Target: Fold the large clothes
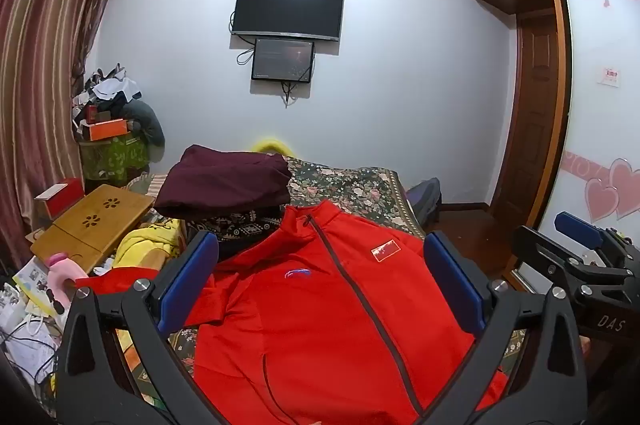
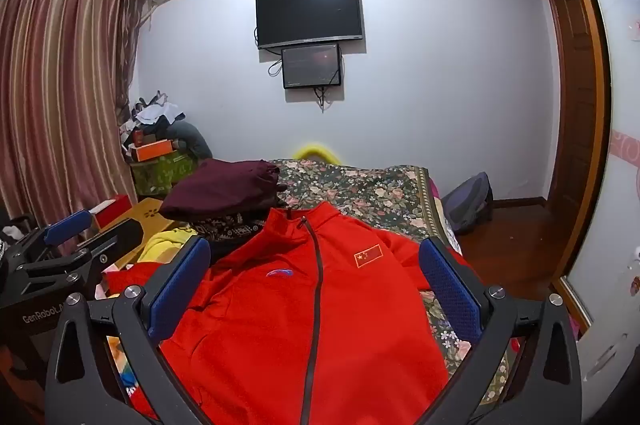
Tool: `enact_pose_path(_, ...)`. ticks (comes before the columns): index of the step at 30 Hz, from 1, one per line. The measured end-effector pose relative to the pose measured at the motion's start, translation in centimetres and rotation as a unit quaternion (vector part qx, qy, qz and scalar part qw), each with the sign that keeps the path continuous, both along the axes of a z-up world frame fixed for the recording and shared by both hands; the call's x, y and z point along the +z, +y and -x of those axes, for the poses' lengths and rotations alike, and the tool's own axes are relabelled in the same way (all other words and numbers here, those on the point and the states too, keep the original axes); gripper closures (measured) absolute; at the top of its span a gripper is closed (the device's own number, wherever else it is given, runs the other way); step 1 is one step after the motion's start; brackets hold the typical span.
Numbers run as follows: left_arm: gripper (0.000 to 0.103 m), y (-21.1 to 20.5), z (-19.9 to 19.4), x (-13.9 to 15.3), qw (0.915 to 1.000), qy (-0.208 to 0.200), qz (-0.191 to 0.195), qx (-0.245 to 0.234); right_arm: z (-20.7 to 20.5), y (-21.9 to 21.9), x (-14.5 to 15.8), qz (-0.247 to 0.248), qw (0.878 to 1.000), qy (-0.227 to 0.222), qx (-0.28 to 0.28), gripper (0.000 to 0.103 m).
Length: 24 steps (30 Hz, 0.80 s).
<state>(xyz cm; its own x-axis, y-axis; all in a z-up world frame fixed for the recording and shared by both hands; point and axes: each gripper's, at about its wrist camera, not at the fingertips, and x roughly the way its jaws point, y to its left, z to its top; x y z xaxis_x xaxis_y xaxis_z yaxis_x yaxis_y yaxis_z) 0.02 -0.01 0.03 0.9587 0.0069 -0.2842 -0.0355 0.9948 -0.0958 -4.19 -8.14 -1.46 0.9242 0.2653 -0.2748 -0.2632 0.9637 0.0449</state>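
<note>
A red zip jacket (image 1: pixel 320 313) with a flag patch lies front-up and spread on the floral bedspread (image 1: pixel 352 185); it also shows in the right wrist view (image 2: pixel 304 317). My left gripper (image 1: pixel 320 285) is open and empty, held above the jacket's chest. My right gripper (image 2: pixel 316 285) is open and empty, also above the chest, to the right of the left one. The right gripper shows at the right edge of the left wrist view (image 1: pixel 580 257). The left gripper shows at the left edge of the right wrist view (image 2: pixel 60 249).
A folded maroon garment (image 1: pixel 224 185) sits on a patterned dark one (image 1: pixel 236 225) at the jacket's collar. A wooden lap table (image 1: pixel 92 221), yellow cloth (image 1: pixel 148 245) and clutter lie left. A backpack (image 1: pixel 424 201) and wardrobe (image 1: pixel 560 105) stand right.
</note>
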Motion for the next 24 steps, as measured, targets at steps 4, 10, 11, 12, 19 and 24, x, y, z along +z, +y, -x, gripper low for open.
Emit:
enact_pose_path(4,0.000,0.00,0.09,0.02,1.0000,0.000,0.002,0.000,-0.03,0.16,-0.35,-0.001,1.000,0.006,-0.001,0.000)
enact_pose_path(10,0.000,-0.01,-0.12,-0.34,1.0000,0.002,0.001,0.001,-0.22,0.36,0.04,-0.004,1.000,0.012,-0.002,0.000)
enact_pose_path(11,0.000,0.16,0.11,-0.17,1.0000,0.001,0.001,0.001,-0.15,0.51,0.11,-0.003,1.000,0.012,-0.002,0.000)
enact_pose_path(12,0.000,0.16,0.14,-0.18,1.0000,0.001,0.001,0.001,-0.11,-0.09,0.10,-0.006,1.000,0.013,-0.002,0.000)
enact_pose_path(19,0.000,0.57,-0.28,-0.23,1.0000,0.004,0.002,0.001,-0.55,-0.08,-0.44,-0.006,1.000,0.016,0.000,0.000)
enact_pose_path(24,0.000,0.67,-0.31,-0.26,1.0000,0.005,0.002,0.000,-0.58,-0.04,-0.63,-0.004,1.000,0.016,0.001,0.000)
